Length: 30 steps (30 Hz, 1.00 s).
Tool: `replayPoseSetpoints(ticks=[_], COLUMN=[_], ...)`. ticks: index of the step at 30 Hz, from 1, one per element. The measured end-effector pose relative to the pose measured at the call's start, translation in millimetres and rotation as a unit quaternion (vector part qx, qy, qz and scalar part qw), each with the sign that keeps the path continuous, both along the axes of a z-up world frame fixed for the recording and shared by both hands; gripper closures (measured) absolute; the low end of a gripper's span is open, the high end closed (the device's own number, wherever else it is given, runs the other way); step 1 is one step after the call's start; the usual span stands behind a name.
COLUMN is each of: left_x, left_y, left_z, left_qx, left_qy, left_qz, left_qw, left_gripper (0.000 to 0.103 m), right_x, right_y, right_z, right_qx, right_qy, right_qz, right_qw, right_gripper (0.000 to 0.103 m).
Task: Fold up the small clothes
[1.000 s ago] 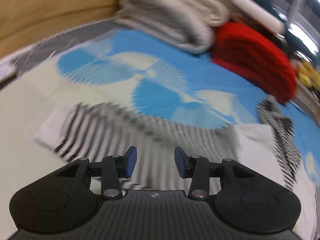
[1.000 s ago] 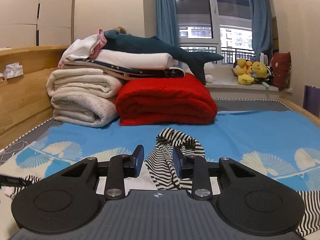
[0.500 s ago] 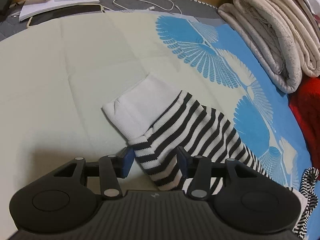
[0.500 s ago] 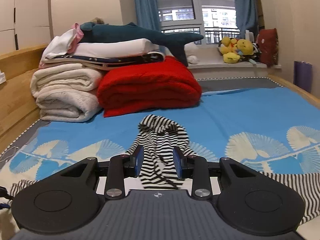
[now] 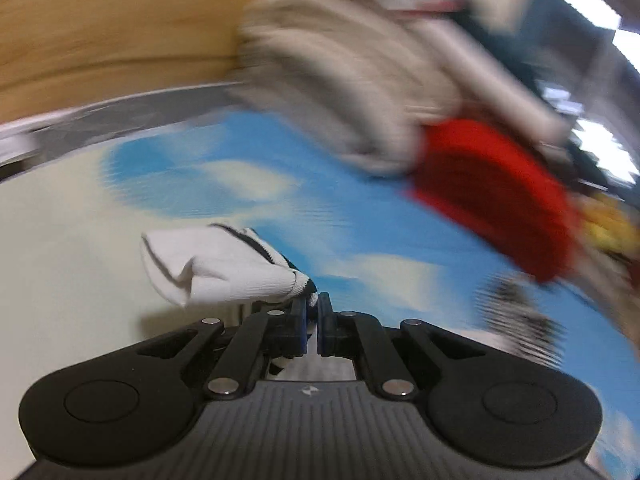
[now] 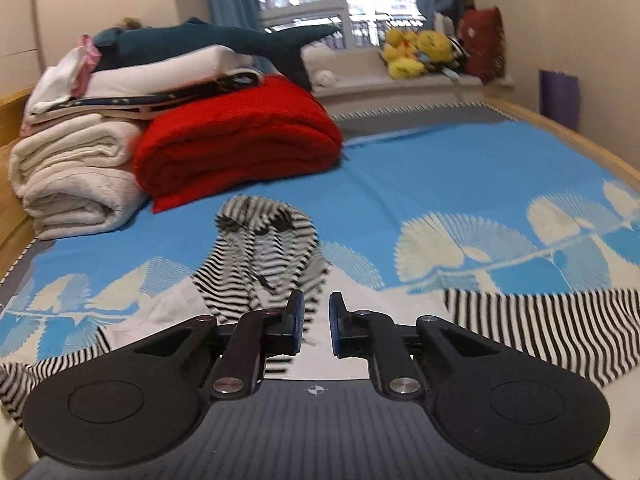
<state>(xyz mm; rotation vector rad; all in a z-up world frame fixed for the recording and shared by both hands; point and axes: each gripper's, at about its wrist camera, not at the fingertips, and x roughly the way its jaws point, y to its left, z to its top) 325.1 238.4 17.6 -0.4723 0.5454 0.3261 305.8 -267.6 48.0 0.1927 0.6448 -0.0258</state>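
Note:
A small black-and-white striped hoodie [image 6: 264, 256] lies spread on the blue patterned bedsheet [image 6: 400, 184], hood toward the far side, one striped sleeve [image 6: 532, 320] stretched out to the right. My left gripper [image 5: 312, 308] is shut on the other sleeve's white cuff [image 5: 216, 268] and holds it lifted above the bed; that view is blurred by motion. My right gripper [image 6: 316, 312] is partly open and empty, low over the hoodie's white body just below the hood.
Folded cream blankets [image 6: 76, 176] and a red blanket [image 6: 236, 140] are stacked at the far left, with a plush shark [image 6: 208, 40] on top. Stuffed toys [image 6: 420, 52] sit on the window ledge. A wooden bed frame [image 6: 560, 128] runs along the right.
My left gripper closed on the white sleeve cuff and lifted it, swinging toward the blankets. My right gripper narrowed a little and moved forward over the hoodie.

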Motion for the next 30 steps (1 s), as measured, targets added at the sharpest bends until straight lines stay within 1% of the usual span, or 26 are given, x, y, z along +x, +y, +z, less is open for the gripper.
replayPoseSetpoints(ticks=[1,2,3,4,5,6,7,8,9,11,12,13,14,15,16,17,18,19,21,23,25,28,30], left_x=[0,1,2,5,10,16,17,16,16,22,26,30,36,40,42,48,50,52,53,57,60,62,67], left_y=[-28,-55,-78,-104,-126,-148,-160,-167,-168,-155,-145,-136,-126,-117,-111,-105,-98,-93,-88,-83,-79,-72,-71], left_z=[7,13,15,15,13,7,4,1,-2,-7,-10,-13,-16,-21,-25,-29,-32,-34,-33,-29,-26,-25,-26], left_qx=[-0.006,-0.018,-0.034,-0.061,-0.087,-0.115,-0.125,-0.123,-0.118,-0.120,-0.113,-0.101,-0.081,-0.056,-0.041,-0.036,-0.036,-0.042,-0.048,-0.043,-0.035,-0.030,-0.033], left_qy=[-0.019,-0.034,-0.044,-0.048,-0.039,-0.018,-0.009,-0.008,-0.004,0.012,0.026,0.042,0.067,0.092,0.108,0.120,0.133,0.137,0.135,0.130,0.125,0.125,0.125], left_qz=[-0.045,-0.090,-0.134,-0.196,-0.248,-0.302,-0.320,-0.318,-0.305,-0.271,-0.245,-0.225,-0.203,-0.181,-0.165,-0.153,-0.140,-0.134,-0.130,-0.129,-0.129,-0.129,-0.131], left_qw=[0.9988,0.9952,0.9895,0.9775,0.9641,0.9463,0.9390,0.9401,0.9449,0.9550,0.9626,0.9682,0.9736,0.9776,0.9795,0.9802,0.9805,0.9807,0.9812,0.9822,0.9831,0.9833,0.9830], left_gripper=[0.099,0.099,0.099,0.098,0.094,0.086,0.082,0.073,0.067,0.066,0.066,0.066,0.066,0.066,0.066,0.066,0.066,0.066,0.066,0.066,0.066,0.066,0.066], right_x=[0,0,-1,-2,-2,-3,-3,-3,-4,-3,-1,-1,1,4,7,11,14,19,28,35,42,49,52], right_y=[-3,-5,-8,-9,-9,-9,-9,-10,-12,-15,-17,-19,-21,-22,-24,-26,-26,-27,-25,-22,-16,-11,-9], right_z=[-3,-6,-9,-11,-14,-17,-20,-24,-28,-36,-40,-44,-47,-51,-56,-61,-68,-76,-95,-116,-134,-151,-159], right_qx=[0.006,0.012,0.020,0.028,0.034,0.037,0.043,0.051,0.061,0.080,0.086,0.091,0.095,0.100,0.105,0.112,0.121,0.135,0.172,0.205,0.216,0.224,0.234], right_qy=[0.010,0.018,0.024,0.028,0.032,0.035,0.040,0.046,0.053,0.068,0.076,0.083,0.089,0.096,0.104,0.112,0.122,0.139,0.175,0.207,0.231,0.244,0.249], right_qz=[-0.007,-0.014,-0.020,-0.025,-0.030,-0.034,-0.039,-0.044,-0.048,-0.054,-0.057,-0.061,-0.064,-0.065,-0.066,-0.070,-0.074,-0.076,-0.078,-0.086,-0.098,-0.113,-0.119], right_qw=[1.000,1.000,0.999,0.999,0.998,0.998,0.998,0.997,0.996,0.993,0.992,0.991,0.989,0.988,0.987,0.985,0.982,0.978,0.966,0.953,0.944,0.937,0.932], right_gripper=[0.090,0.089,0.089,0.089,0.089,0.089,0.089,0.089,0.088,0.088,0.088,0.088,0.088,0.088,0.087,0.087,0.086,0.085,0.081,0.081,0.077,0.073,0.073])
